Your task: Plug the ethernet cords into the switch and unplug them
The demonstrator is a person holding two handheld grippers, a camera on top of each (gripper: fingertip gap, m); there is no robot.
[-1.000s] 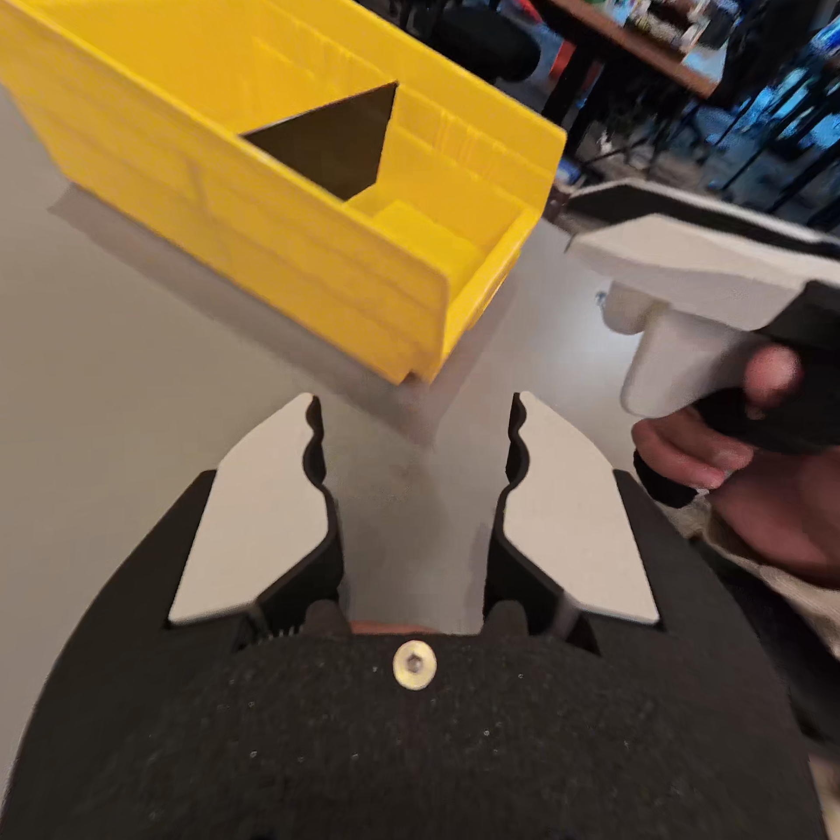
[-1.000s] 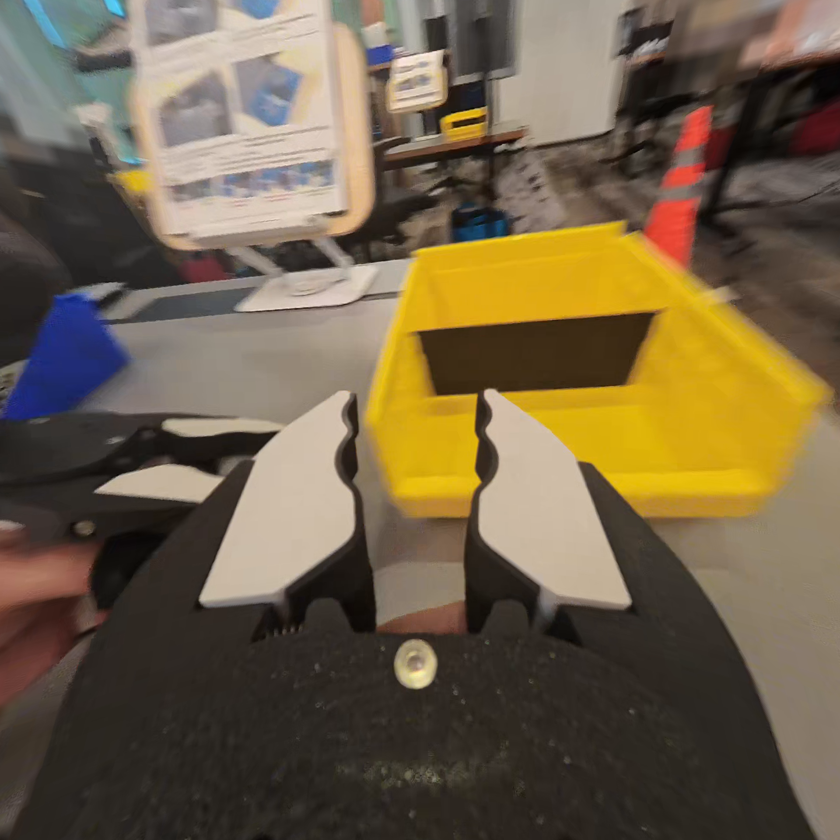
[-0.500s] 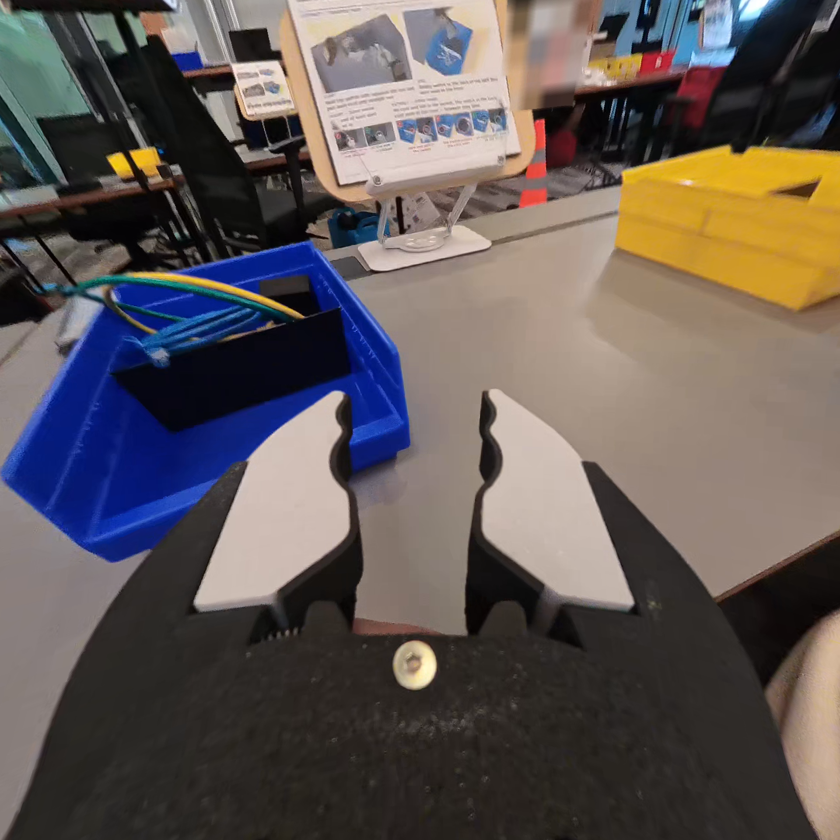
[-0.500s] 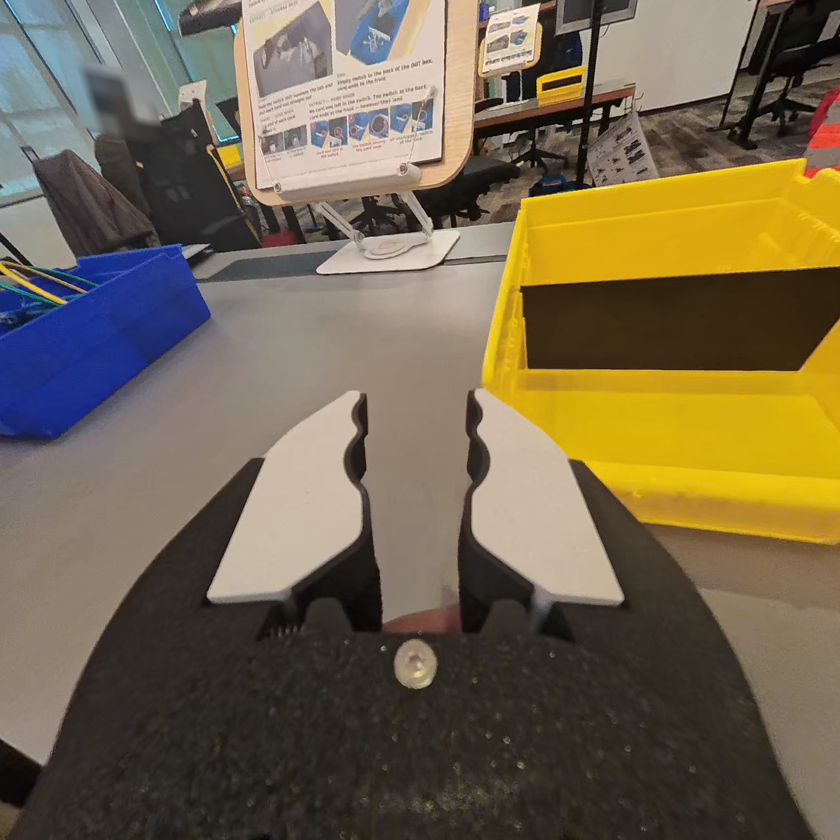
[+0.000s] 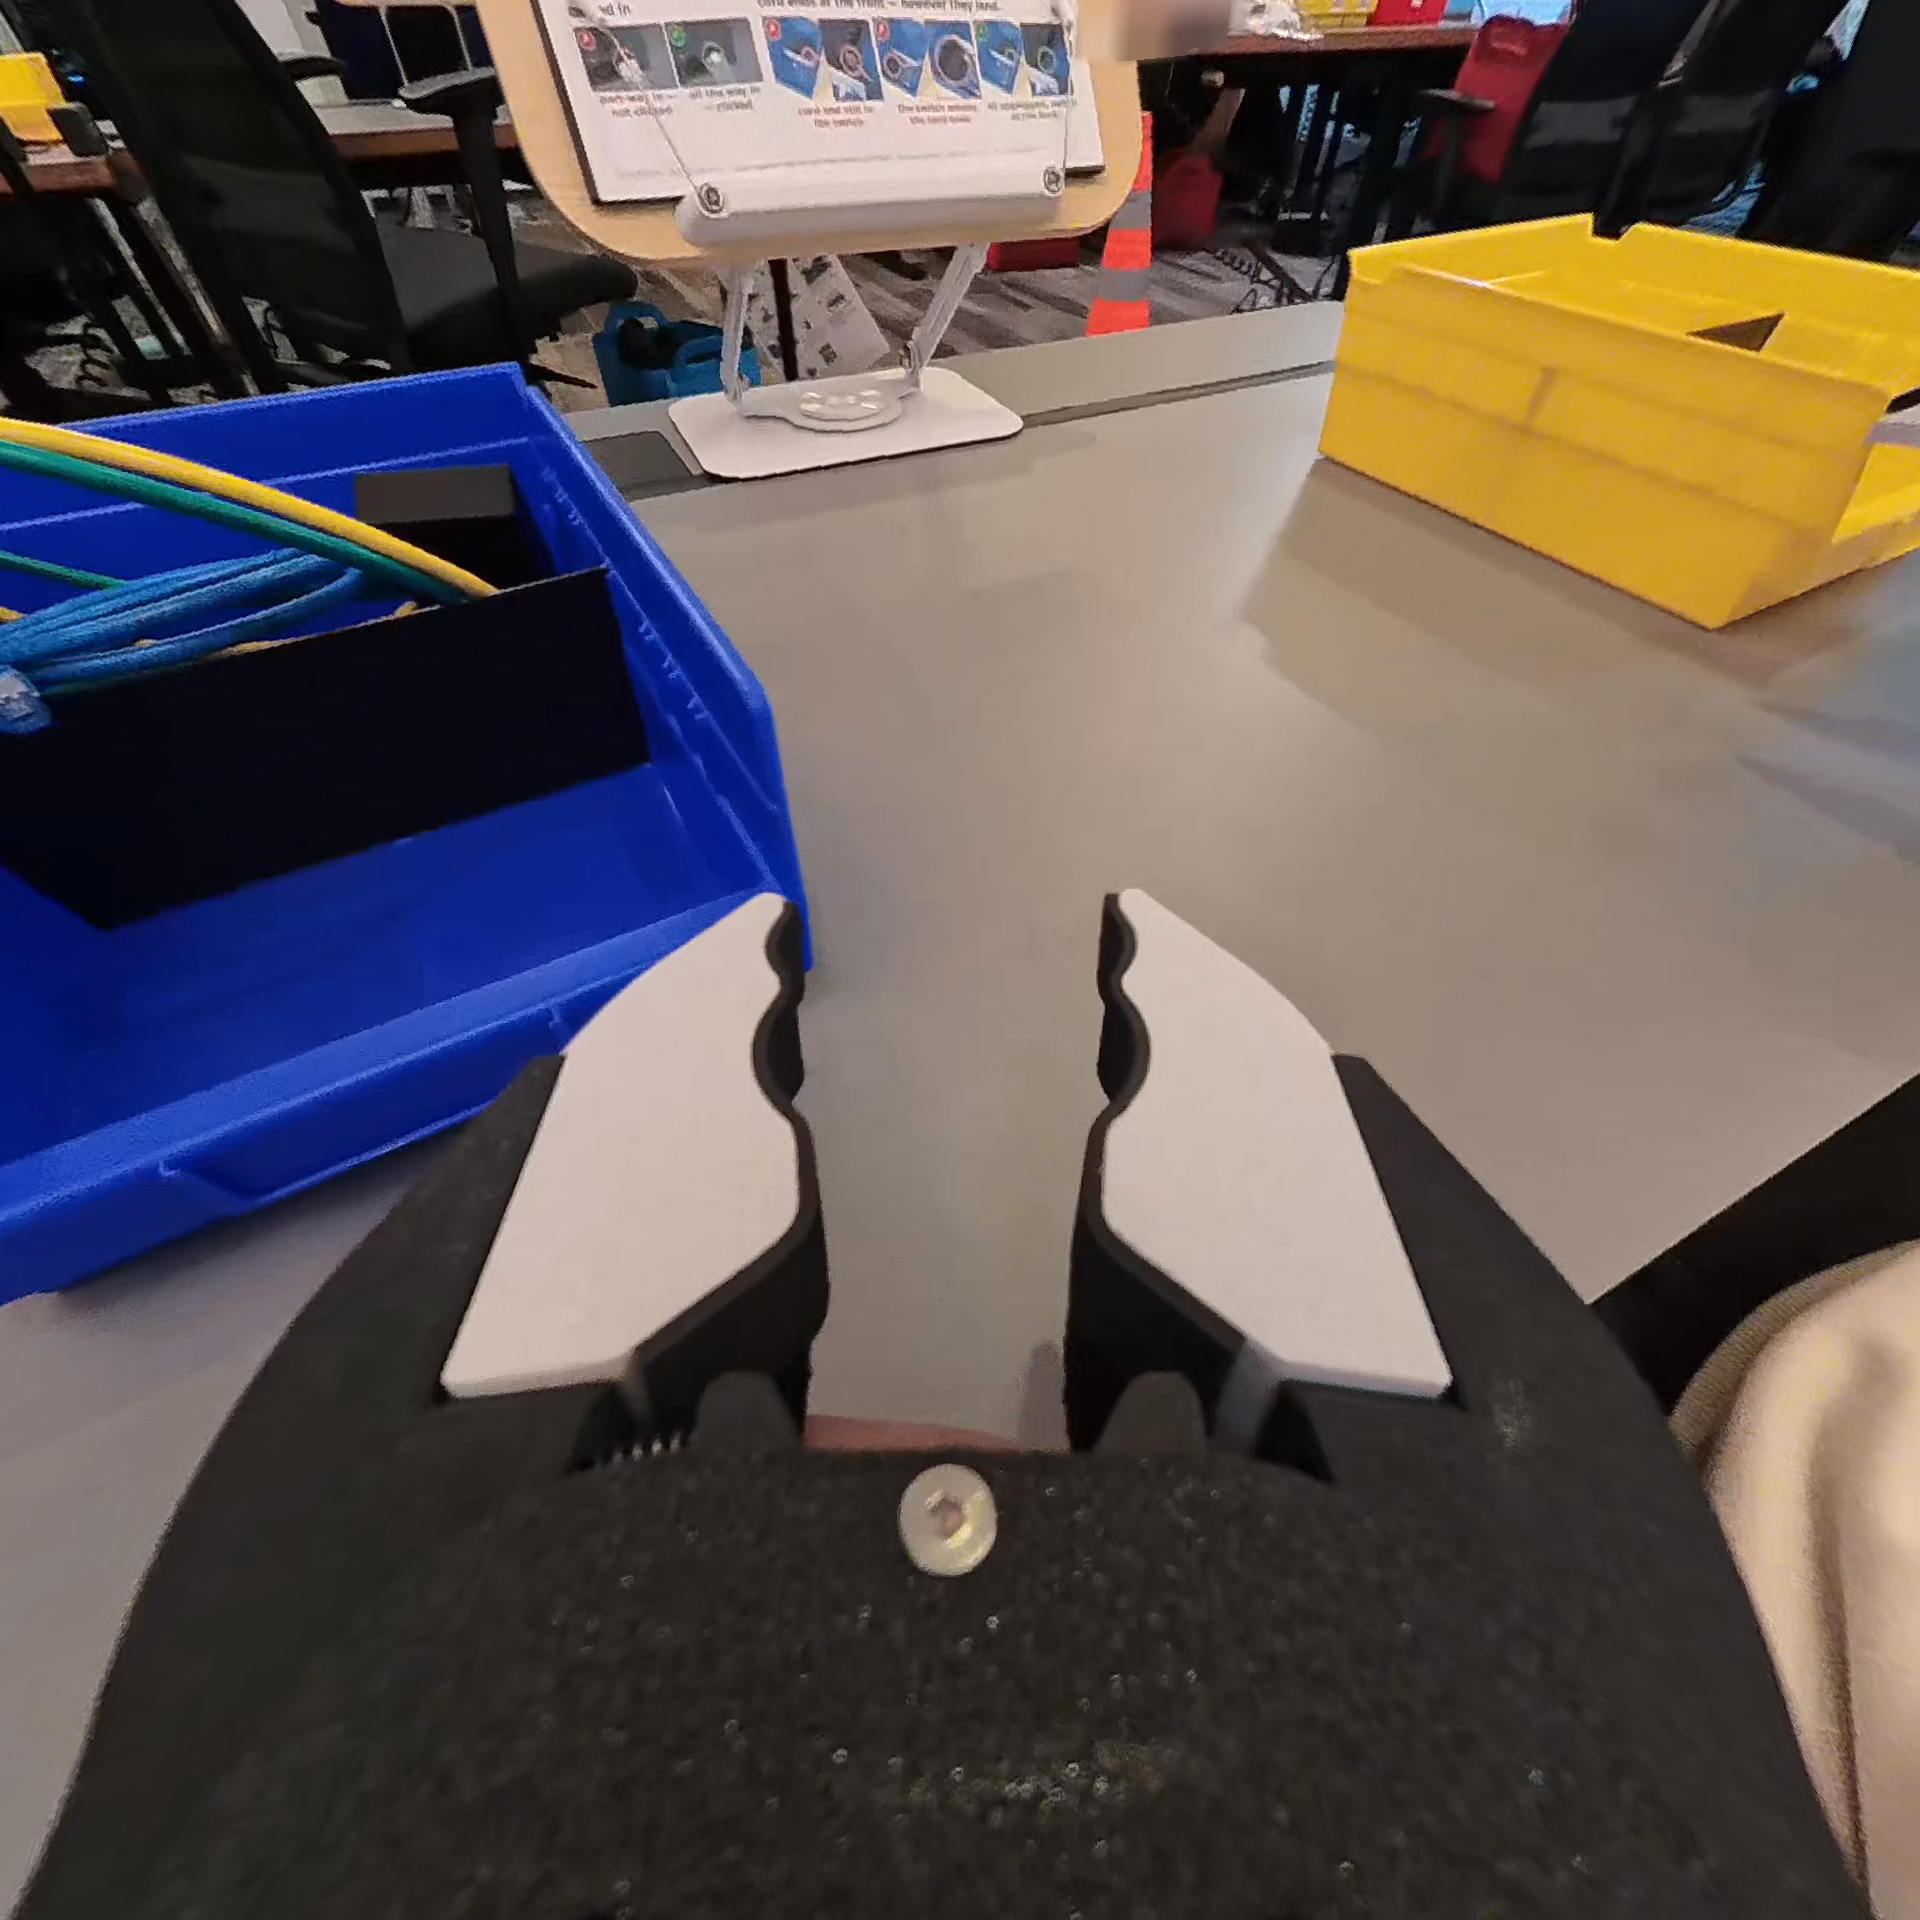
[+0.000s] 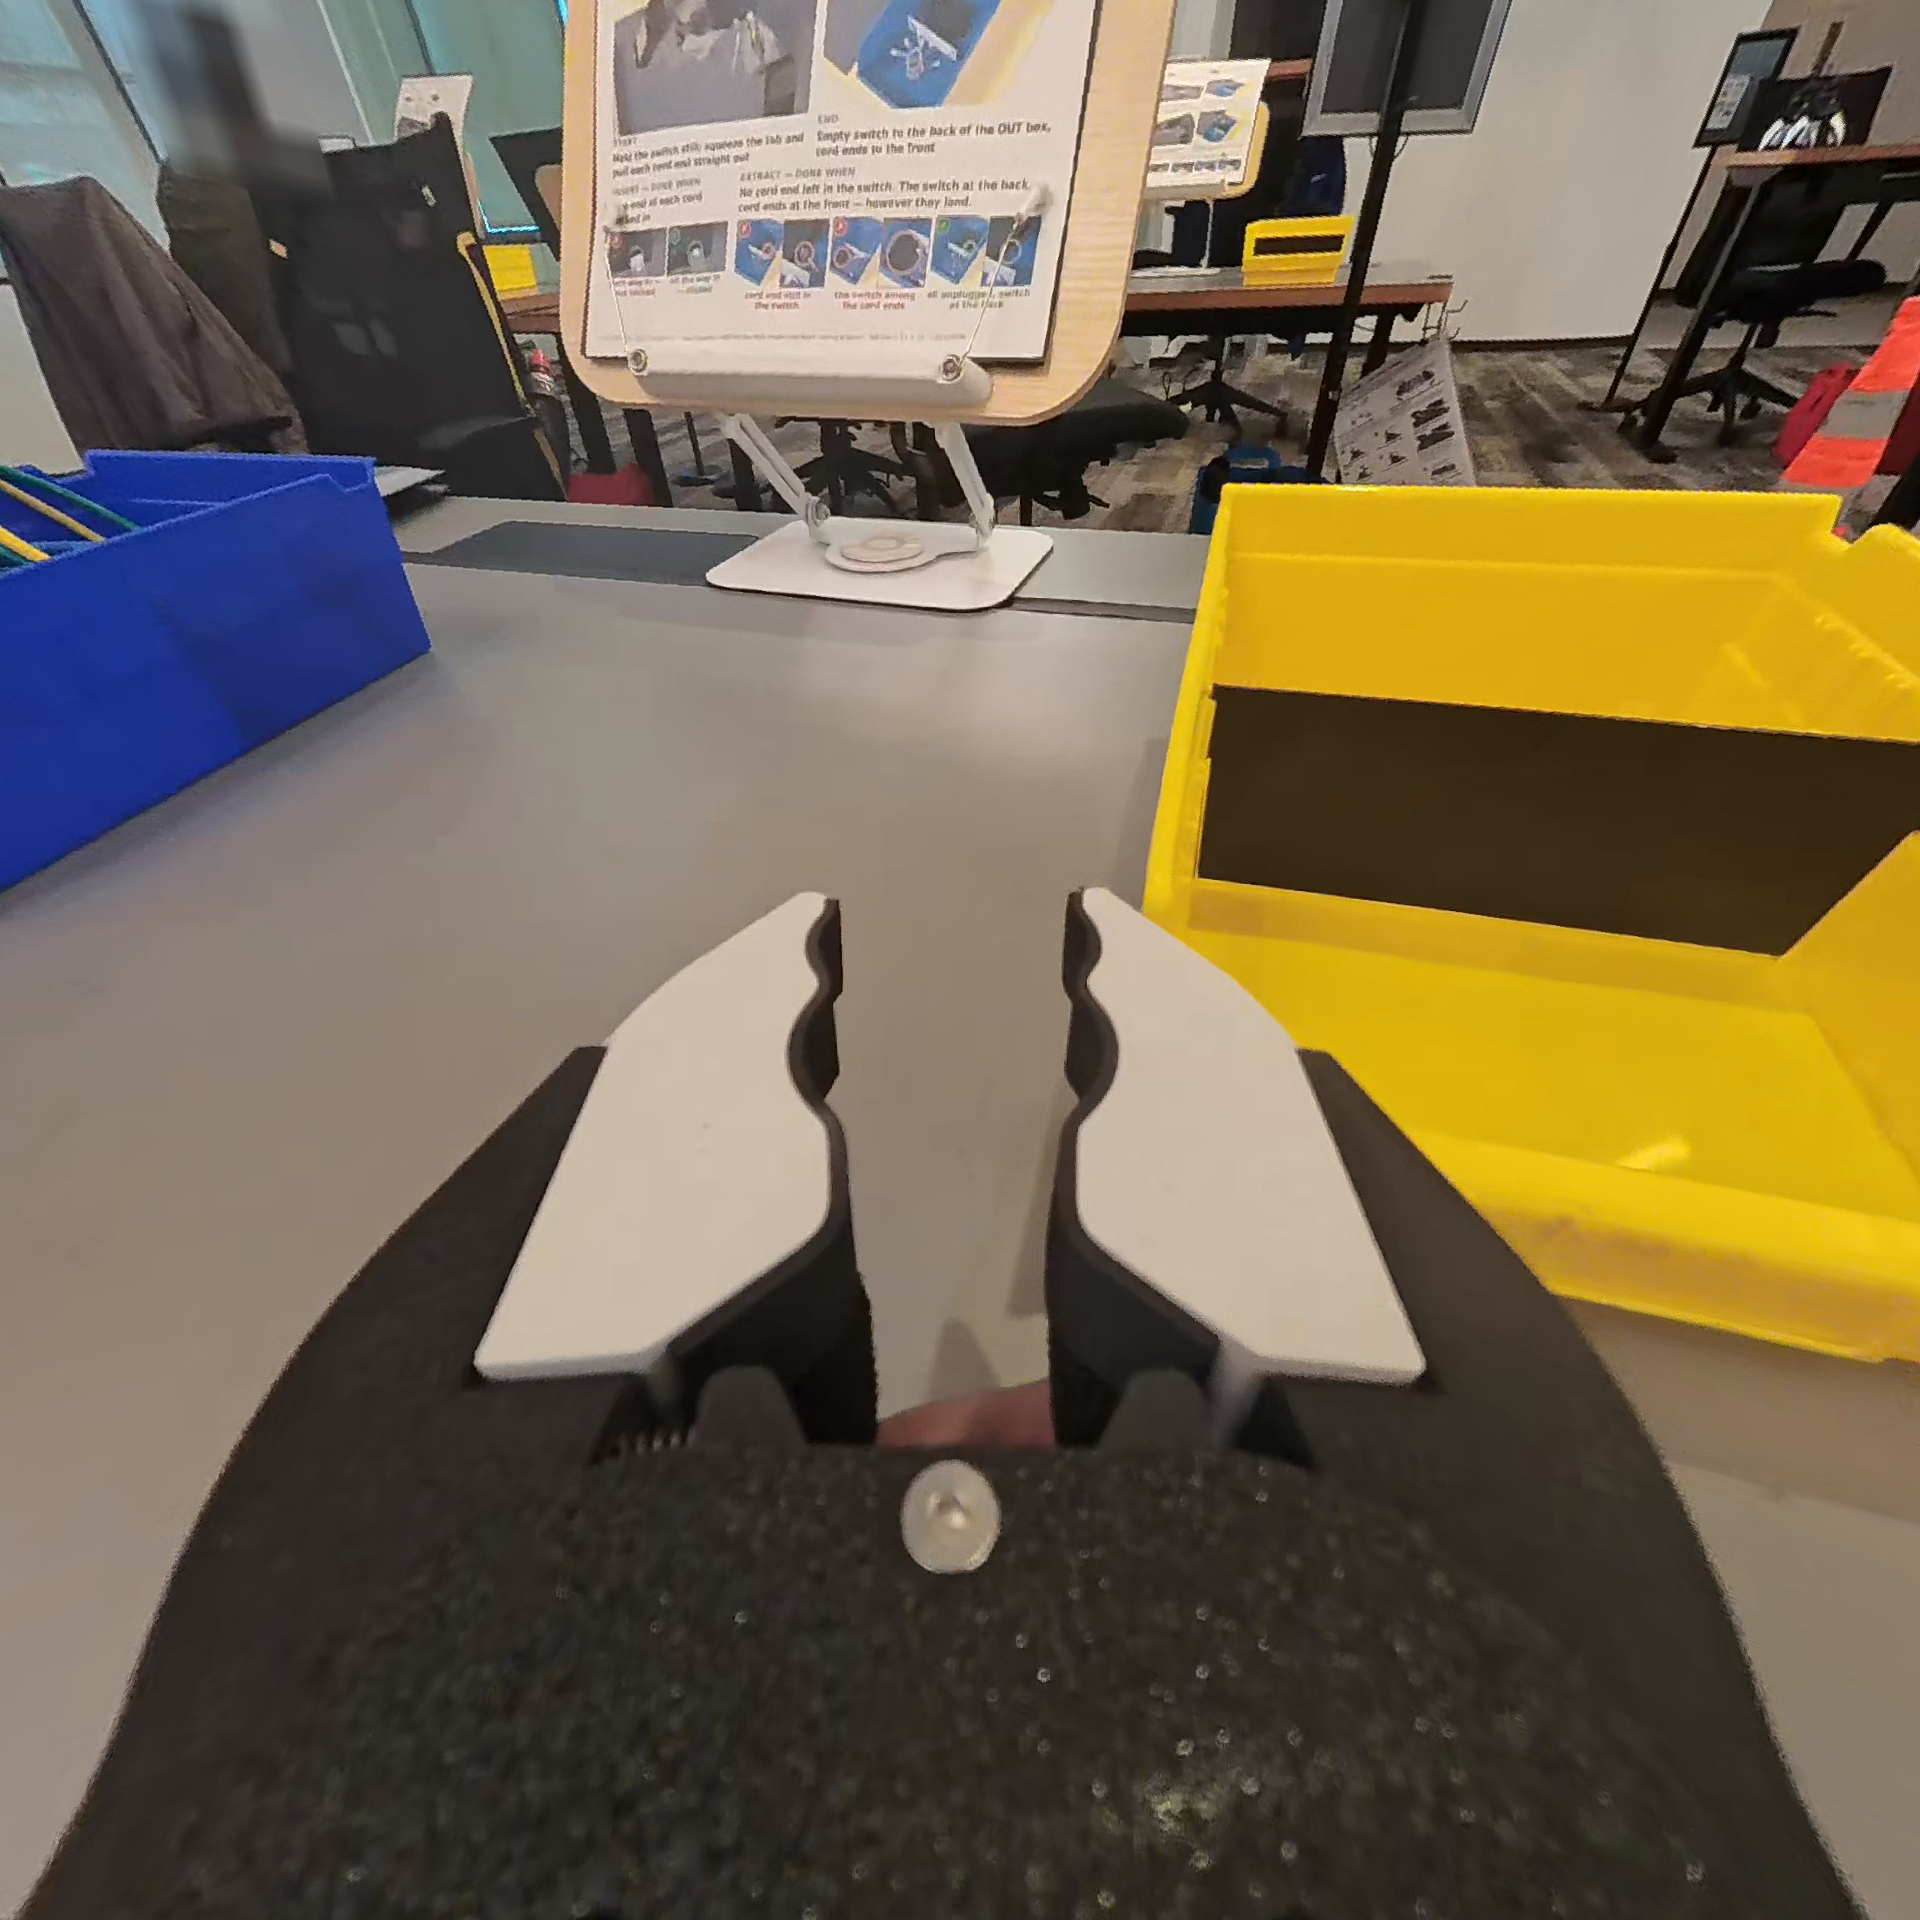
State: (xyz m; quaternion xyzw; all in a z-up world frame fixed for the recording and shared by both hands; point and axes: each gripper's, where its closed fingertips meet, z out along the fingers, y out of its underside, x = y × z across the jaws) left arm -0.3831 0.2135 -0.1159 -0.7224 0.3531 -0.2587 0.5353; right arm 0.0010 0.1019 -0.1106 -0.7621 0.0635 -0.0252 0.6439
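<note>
My left gripper hung released and empty over the grey table, the blue bin holding the ethernet cords just to its left. My right gripper was parted too, the yellow bin just right.

Left claw and right claw, both agape, empty.

Blue, green and yellow ethernet cords lie bundled in the blue bin at the tabletop's left side, arching over its black divider. One clear plug end rests on that divider's top edge.
</note>
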